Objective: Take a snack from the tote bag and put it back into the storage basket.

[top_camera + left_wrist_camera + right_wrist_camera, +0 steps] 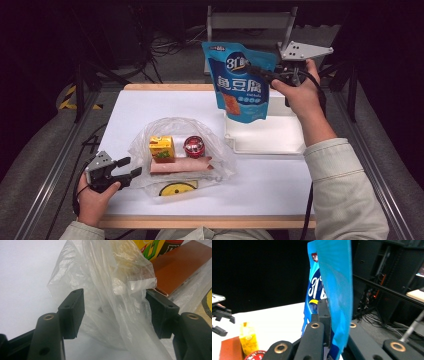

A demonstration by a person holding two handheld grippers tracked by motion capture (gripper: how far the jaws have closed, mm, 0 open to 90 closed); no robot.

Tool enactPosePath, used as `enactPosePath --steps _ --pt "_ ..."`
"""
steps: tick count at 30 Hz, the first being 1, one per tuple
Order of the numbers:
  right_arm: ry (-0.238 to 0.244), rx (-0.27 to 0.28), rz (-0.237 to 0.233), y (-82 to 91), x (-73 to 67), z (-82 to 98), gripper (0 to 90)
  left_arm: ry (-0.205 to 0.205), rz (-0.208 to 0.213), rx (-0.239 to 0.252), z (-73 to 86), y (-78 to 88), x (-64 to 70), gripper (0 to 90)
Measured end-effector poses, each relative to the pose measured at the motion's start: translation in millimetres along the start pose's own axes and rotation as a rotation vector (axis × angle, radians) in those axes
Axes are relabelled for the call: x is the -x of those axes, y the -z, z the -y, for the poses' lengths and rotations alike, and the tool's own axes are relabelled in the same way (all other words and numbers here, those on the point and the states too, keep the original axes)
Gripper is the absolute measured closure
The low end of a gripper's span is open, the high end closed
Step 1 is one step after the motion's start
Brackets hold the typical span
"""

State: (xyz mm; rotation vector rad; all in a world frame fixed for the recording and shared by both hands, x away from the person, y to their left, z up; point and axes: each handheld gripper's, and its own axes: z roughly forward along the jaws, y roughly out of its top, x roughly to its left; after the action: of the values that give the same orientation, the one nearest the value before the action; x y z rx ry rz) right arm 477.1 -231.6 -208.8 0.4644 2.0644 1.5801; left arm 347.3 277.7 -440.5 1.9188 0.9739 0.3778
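My right gripper (260, 72) is shut on the upper edge of a blue snack pouch (240, 82), which hangs upright in the air above the white tray (265, 135). In the right gripper view the pouch (332, 290) is pinched edge-on between the jaws of the right gripper (329, 307). My left gripper (130, 167) rests at the near left edge of a clear plastic bag (200, 135). In the left gripper view its jaws (115, 310) stand apart with loose bag film (112, 277) between them. The bag holds a yellow juice carton (162, 148), a red can (193, 146) and a long brown pack (180, 165).
A yellow smiley-face item (177, 188) lies at the bag's near edge. The white table surface (270, 185) spans the middle, with metal rails on both sides. Cables and a metal frame (250, 20) lie beyond the far edge.
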Motion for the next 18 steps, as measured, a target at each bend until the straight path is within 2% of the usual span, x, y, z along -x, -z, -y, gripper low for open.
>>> enactPosePath --steps 7,18 --pt "-0.005 -0.017 0.039 9.6 10.1 5.0 90.0 -0.001 -0.002 0.001 0.2 0.5 0.0 36.6" --pt "-0.020 -0.034 0.075 20.0 23.8 13.0 89.9 -0.001 -0.001 0.002 0.3 0.5 0.1 36.5"
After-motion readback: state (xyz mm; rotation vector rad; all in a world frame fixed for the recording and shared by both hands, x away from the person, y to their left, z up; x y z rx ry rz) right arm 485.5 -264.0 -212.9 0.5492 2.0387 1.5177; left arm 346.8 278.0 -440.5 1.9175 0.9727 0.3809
